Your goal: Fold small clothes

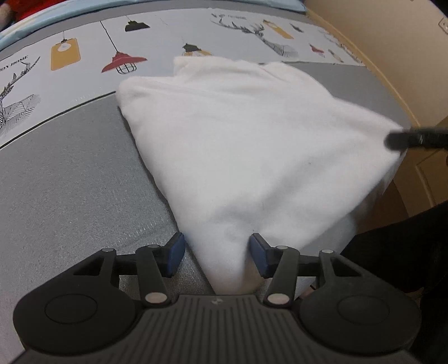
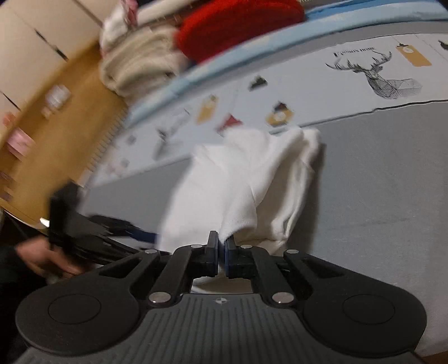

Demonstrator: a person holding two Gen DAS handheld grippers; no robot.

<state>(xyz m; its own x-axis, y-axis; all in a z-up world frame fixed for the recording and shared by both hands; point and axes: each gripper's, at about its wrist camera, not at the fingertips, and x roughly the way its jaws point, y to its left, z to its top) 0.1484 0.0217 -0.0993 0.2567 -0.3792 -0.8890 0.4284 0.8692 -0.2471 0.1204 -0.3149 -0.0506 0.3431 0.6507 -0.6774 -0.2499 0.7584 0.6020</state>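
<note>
Left tongs (image 1: 217,253) spread apart, blue pads either side of near corner of one white garment (image 1: 240,145), not pinching it. Right tongs (image 2: 221,252) clamped on another corner of same garment (image 2: 246,179), lifting it. Garment lies on grey bed cover (image 1: 70,182), near printed strip with two deer heads and several lamps (image 1: 123,60). Far left: one red item (image 2: 240,25), one cream pile (image 2: 140,67).

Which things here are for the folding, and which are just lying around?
For the folding:
white garment
left gripper, open around a corner of it
right gripper, pinching its edge
grey bed cover under it

Just lying around:
red knitted thing
cream fluffy pile
</note>
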